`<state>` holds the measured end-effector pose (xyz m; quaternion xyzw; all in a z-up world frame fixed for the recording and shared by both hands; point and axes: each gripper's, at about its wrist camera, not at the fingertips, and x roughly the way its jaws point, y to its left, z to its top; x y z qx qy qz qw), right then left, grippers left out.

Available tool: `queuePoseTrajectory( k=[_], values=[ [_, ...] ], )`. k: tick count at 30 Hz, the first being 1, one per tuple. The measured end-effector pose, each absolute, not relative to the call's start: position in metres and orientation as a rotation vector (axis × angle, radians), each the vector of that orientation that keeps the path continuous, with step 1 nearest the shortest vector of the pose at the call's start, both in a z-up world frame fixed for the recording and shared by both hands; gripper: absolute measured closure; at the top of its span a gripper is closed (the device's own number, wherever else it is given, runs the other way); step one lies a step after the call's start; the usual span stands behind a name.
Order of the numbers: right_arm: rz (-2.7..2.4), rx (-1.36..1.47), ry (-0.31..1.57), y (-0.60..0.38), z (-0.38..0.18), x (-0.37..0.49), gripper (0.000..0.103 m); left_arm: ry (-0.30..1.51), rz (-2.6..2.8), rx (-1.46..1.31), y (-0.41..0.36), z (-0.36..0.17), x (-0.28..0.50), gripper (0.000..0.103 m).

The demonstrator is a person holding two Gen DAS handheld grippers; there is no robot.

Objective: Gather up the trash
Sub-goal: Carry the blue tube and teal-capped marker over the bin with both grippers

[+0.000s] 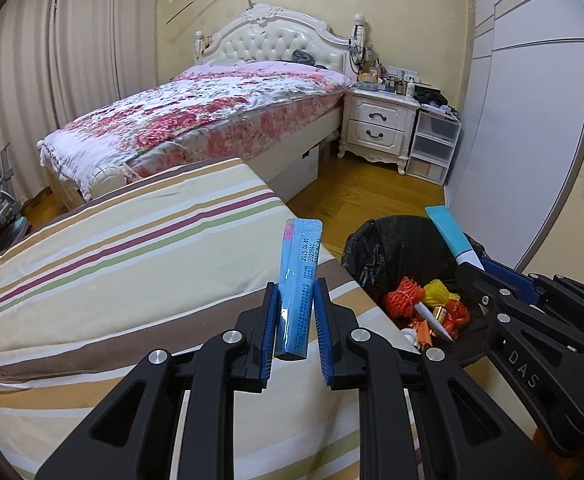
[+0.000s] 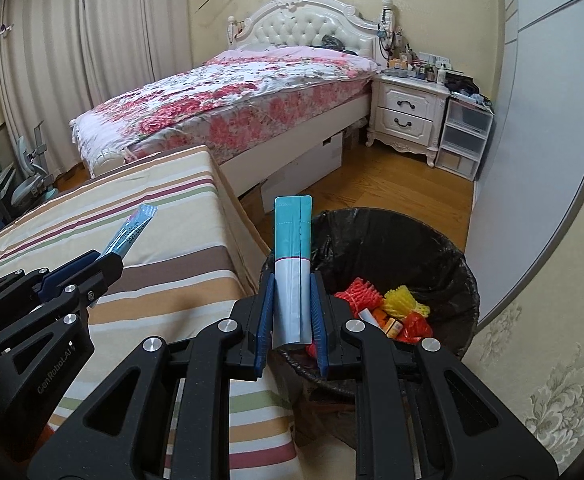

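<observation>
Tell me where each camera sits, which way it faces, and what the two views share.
Left wrist: rides the left tool, looking forward and down over the striped bedding; its own fingers clamp a blue sachet, and the right tool shows at the right.
Right wrist: rides the right tool, facing the black-lined bin; it clamps a teal-and-white sachet, and the left tool shows at the left.
Shared: bin, striped bedding, floral bed, nightstand.

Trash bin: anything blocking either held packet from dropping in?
Nothing visible. The trash bin is open-topped, with wrappers low inside. The right tool holds the teal packet by its rim; the left tool holds the blue packet over the striped bedding.
</observation>
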<state>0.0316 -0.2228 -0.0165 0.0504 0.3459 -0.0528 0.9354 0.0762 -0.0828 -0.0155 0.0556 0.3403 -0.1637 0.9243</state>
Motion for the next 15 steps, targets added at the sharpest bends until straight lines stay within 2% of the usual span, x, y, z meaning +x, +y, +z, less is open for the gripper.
queuePoseTrajectory(
  k=[15],
  values=[
    [-0.220, 0.152, 0.725, -0.275, -0.032, 0.035, 0.085, 0.738, -0.374, 0.160, -0.141, -0.033, 0.097, 0.084]
  ],
)
